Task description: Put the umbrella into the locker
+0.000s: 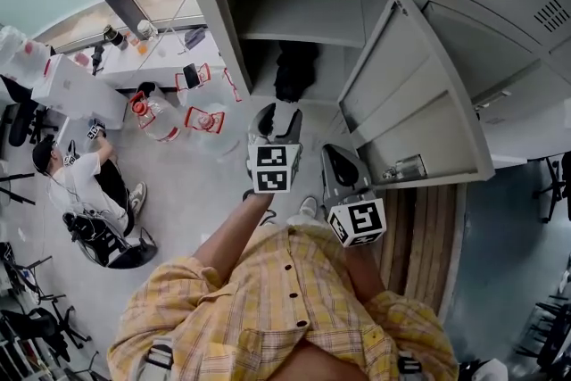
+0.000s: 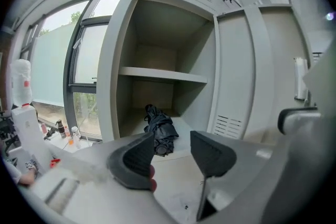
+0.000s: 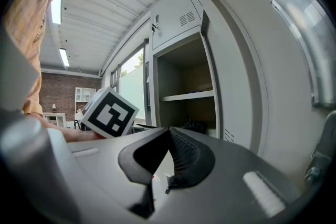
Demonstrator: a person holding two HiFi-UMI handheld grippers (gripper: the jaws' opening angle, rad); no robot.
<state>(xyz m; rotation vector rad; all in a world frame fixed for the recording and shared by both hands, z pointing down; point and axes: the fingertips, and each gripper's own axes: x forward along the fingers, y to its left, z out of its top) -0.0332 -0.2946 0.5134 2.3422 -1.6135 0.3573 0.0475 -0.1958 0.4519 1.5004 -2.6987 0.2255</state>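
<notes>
Inside the locker, on the floor of its lower compartment under the shelf, the folded black umbrella lies on its side, resting free with nothing touching it. Just outside the locker's opening, the left claw has its jaws spread with nothing between them; the umbrella shows beyond the gap, well apart from the pads. Also outside the locker, close by its door, the right claw has its jaws pressed together and holds nothing. Judged from how things lie, the main step looks done: the umbrella is in the locker and neither claw grips it. What seems left is small, namely drawing both claws clear of the locker and, if the job is meant to end tidily, swinging shut the door, which stands wide open on the locker's right side in the head view
</notes>
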